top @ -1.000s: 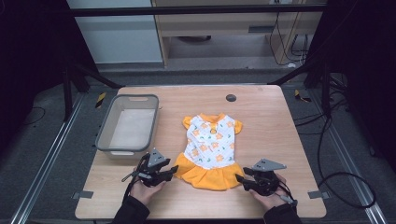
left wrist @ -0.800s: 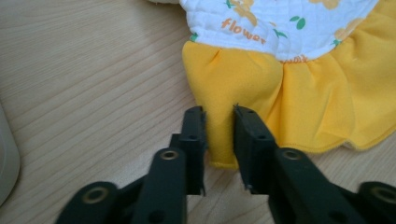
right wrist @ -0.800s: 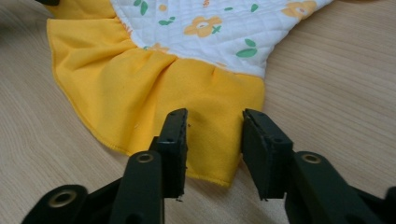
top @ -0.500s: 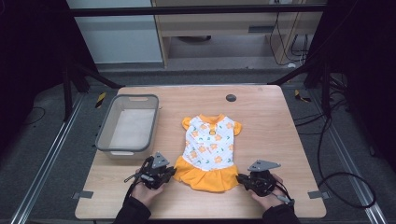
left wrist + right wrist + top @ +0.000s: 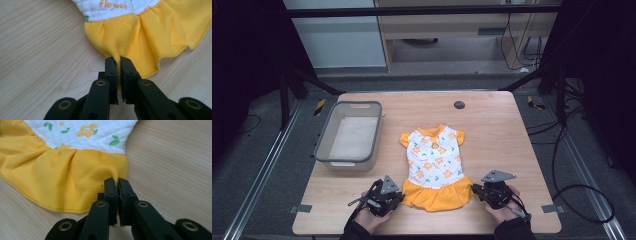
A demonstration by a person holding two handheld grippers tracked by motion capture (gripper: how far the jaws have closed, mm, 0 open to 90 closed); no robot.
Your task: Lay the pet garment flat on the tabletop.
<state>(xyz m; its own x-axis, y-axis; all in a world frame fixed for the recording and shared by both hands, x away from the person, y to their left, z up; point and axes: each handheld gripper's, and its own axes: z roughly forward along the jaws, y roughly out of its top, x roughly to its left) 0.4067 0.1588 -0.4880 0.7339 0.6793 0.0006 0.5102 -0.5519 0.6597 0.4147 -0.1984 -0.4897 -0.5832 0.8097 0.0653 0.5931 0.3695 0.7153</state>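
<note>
Tongs on the left (image 5: 118, 65) have just been closing and now pinch the yellow hem of the small dress (image 5: 434, 165), low in the middle of the desk (image 5: 502, 130). Tongs on the right (image 5: 117, 185) closed likewise, clamping the hem's other corner. Lifting or folding probably comes next.

Dress (image 5: 434, 167): flat on table (image 5: 502, 130), centre, hem nearest me.
Bin (image 5: 348, 135): left of dress, apart.
My 2 grippers: left gripper (image 5: 398, 199) and right gripper (image 5: 474, 190) at hem corners.
</note>
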